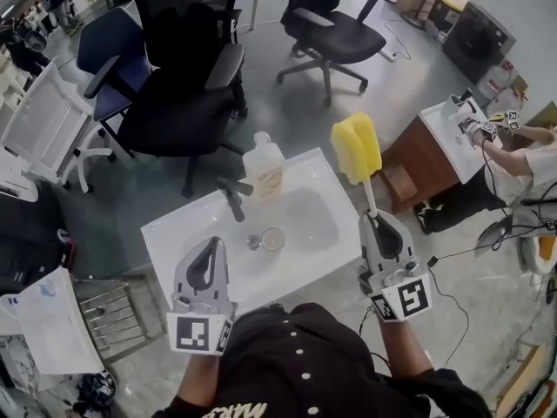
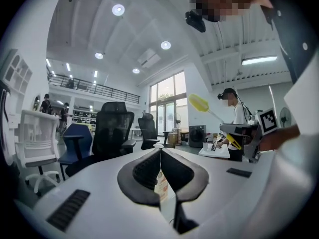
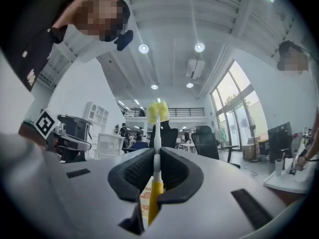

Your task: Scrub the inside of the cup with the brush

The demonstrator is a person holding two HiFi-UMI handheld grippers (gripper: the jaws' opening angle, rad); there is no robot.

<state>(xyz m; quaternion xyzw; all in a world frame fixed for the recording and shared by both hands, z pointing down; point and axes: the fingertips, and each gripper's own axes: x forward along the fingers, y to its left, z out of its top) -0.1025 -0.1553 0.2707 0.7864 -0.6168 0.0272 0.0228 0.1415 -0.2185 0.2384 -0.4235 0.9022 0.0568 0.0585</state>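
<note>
Brush [image 1: 356,149] is the only task thing in hand. Its yellow sponge head stands in the air at about two o'clock from the basin's middle, over the far right corner of the sink [image 1: 174,233]. The pale stem runs back into the right gripper [image 1: 380,220], whose jaws pinch it just above the yellow handle.

The cup [image 1: 272,239] seems to be the small round clear thing on the basin floor beside the drain, though from above I cannot be sure. It is well apart from the sponge head.

The left gripper [image 1: 212,244] hangs at about nine o'clock from the cup, over the basin. Its jaws are pressed together with nothing between them. A faucet [image 1: 233,197] stands at eleven o'clock from the cup and a soap bottle [image 1: 264,168] at twelve.

I judge this to be the approach: the brush is gripped, the cup is untouched and no scrubbing has begun. Next, the left jaws would need to spread and take the cup by its wall. The sponge head would then have to tip down into the cup's mouth.
</note>
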